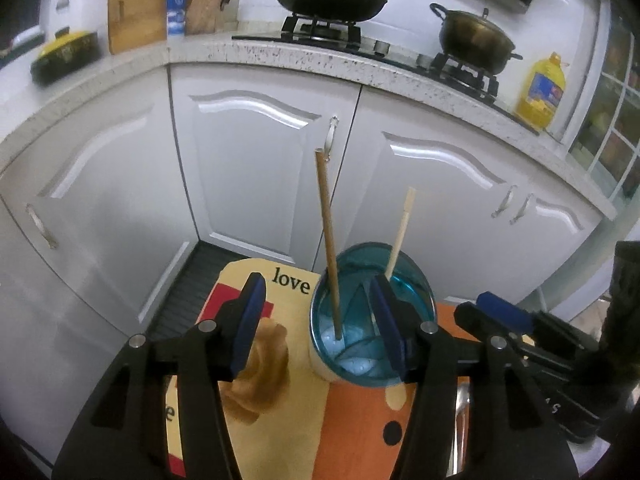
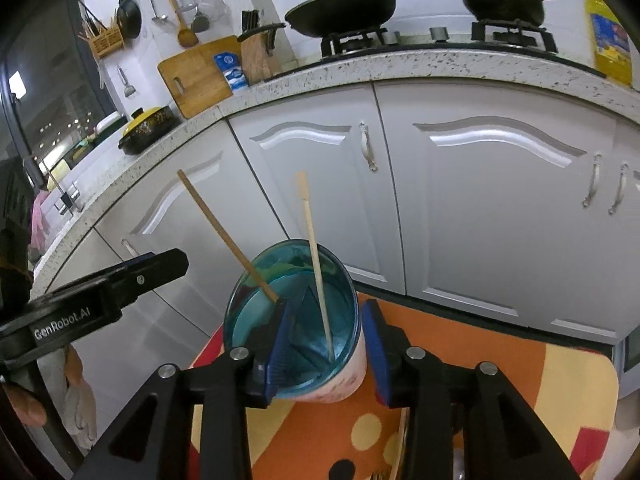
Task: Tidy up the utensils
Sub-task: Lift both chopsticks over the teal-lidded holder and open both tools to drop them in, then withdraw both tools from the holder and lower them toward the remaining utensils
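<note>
A round utensil holder (image 1: 374, 344) with a blue divided inside stands on a patterned cloth; it also shows in the right wrist view (image 2: 344, 376). A brown chopstick (image 1: 328, 240) (image 2: 224, 232) and a pale chopstick (image 1: 400, 232) (image 2: 316, 264) stand in it. My left gripper (image 1: 318, 320) is open and empty just above the holder's left rim. My right gripper (image 2: 326, 350) is open, with one finger inside the holder and one outside its right wall. A metal utensil handle (image 1: 460, 420) lies partly hidden at the lower right.
The cloth (image 2: 460, 360) is orange and yellow with "love" printed on it. White cabinet doors (image 1: 256, 168) stand close behind. A counter (image 1: 320, 60) above holds a wok, a pot, a knife block, a cutting board and an oil bottle.
</note>
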The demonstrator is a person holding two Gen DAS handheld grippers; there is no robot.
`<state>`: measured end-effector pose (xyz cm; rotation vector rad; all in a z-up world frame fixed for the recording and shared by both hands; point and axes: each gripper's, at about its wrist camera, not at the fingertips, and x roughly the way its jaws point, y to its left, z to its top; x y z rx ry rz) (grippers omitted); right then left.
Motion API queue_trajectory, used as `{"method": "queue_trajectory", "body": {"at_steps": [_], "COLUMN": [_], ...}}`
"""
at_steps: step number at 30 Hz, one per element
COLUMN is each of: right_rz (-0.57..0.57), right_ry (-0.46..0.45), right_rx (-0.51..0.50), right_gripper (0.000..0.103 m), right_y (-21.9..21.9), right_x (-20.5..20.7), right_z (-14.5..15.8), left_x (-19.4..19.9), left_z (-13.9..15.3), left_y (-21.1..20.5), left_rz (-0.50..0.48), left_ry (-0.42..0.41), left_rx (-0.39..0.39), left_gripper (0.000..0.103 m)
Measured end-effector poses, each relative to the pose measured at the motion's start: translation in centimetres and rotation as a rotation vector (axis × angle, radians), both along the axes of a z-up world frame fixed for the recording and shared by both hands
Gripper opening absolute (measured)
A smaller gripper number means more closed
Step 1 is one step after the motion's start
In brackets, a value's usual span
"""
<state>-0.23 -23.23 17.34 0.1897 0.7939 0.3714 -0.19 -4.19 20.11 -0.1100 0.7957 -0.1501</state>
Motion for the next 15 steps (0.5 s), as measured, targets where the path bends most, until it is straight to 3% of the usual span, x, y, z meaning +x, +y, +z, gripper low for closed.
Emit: {"method": "queue_trajectory", "body": {"at_steps": [15], "right_rz": [-0.081], "right_ry": [-0.035], "right_rx": [-0.037], "right_gripper": [0.040], "right_y": [-2.5], "right_x": [-7.4], "right_z": [1.4], "left_x": [-7.3], "left_z": [-0.1], "left_y": [-3.7], "left_rz": [-0.063], "left_ry": [-0.077], "left_rx": [0.071], "left_gripper": [0.054]}}
